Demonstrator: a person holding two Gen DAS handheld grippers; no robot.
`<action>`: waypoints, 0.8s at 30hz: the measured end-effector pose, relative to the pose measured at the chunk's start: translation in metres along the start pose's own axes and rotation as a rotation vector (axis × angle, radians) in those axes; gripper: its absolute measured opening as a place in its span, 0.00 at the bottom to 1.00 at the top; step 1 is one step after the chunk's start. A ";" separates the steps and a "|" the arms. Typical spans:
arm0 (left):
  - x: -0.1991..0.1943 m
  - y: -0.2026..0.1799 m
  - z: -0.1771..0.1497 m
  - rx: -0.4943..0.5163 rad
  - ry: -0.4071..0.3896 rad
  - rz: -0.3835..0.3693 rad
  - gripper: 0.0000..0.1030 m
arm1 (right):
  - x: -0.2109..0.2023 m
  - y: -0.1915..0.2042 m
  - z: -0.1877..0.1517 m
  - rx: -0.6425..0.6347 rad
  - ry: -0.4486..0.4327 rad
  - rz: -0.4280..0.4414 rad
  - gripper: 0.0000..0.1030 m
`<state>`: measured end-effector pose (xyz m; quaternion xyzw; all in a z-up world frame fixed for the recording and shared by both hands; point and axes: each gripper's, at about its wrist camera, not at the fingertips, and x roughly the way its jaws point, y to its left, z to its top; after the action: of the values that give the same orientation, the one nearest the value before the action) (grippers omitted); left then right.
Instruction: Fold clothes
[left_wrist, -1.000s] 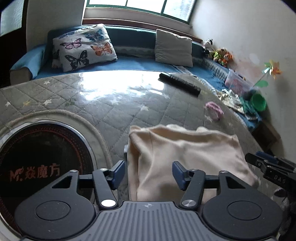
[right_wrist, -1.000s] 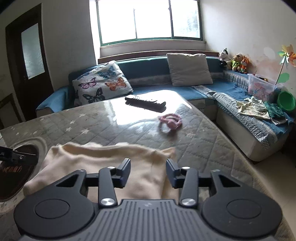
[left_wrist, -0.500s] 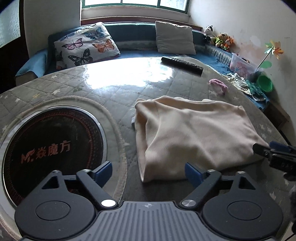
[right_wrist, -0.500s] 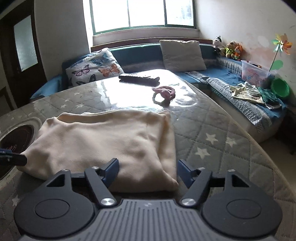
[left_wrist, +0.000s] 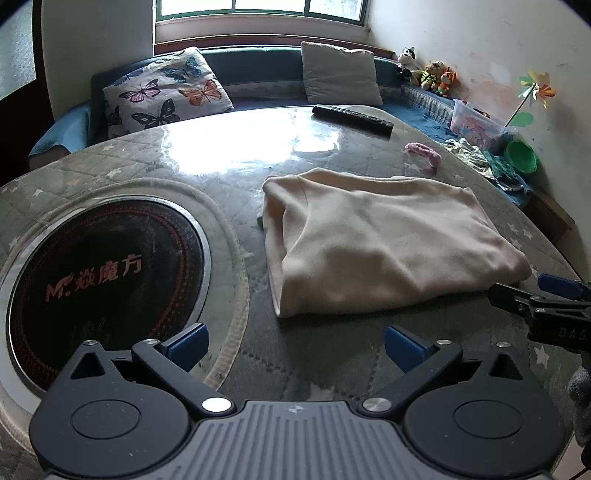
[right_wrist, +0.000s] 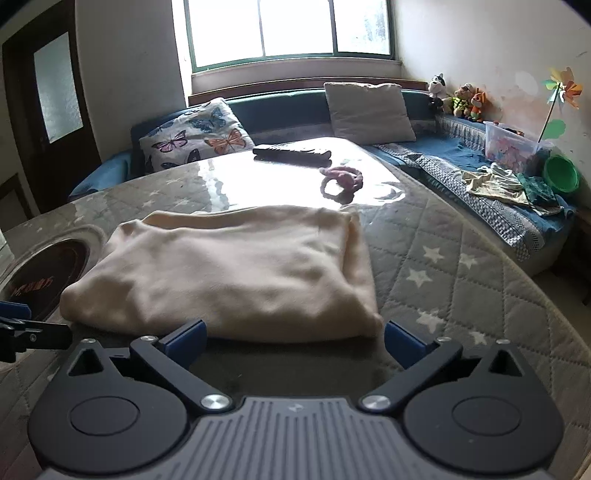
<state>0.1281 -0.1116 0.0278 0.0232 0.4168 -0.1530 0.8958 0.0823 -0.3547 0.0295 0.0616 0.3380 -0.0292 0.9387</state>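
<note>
Both grippers wide, folded cloth (left_wrist: 384, 243) untouched

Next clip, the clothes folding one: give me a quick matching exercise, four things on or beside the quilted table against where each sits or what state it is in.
Things:
1. cream folded garment
2. black remote control
3. pink fabric ring
4. left gripper

Places or states:
A. far end of the table, nearest the sofa
B. open, holding nothing
C. between the remote and the garment
D. lying flat in front of both grippers

Pairs: 1-D, 2-A, 3-C, 4-B
</note>
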 end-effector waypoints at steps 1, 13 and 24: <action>-0.001 0.001 -0.002 -0.002 -0.001 -0.001 1.00 | -0.001 0.001 -0.001 0.001 0.001 0.001 1.00; -0.010 0.008 -0.023 -0.012 -0.019 0.009 1.00 | -0.007 0.020 -0.019 -0.014 0.029 0.002 1.00; -0.020 0.010 -0.035 -0.009 -0.036 -0.018 1.00 | -0.016 0.039 -0.030 -0.033 0.029 -0.003 1.00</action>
<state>0.0929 -0.0911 0.0187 0.0128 0.4013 -0.1597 0.9018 0.0549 -0.3122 0.0205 0.0459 0.3522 -0.0241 0.9345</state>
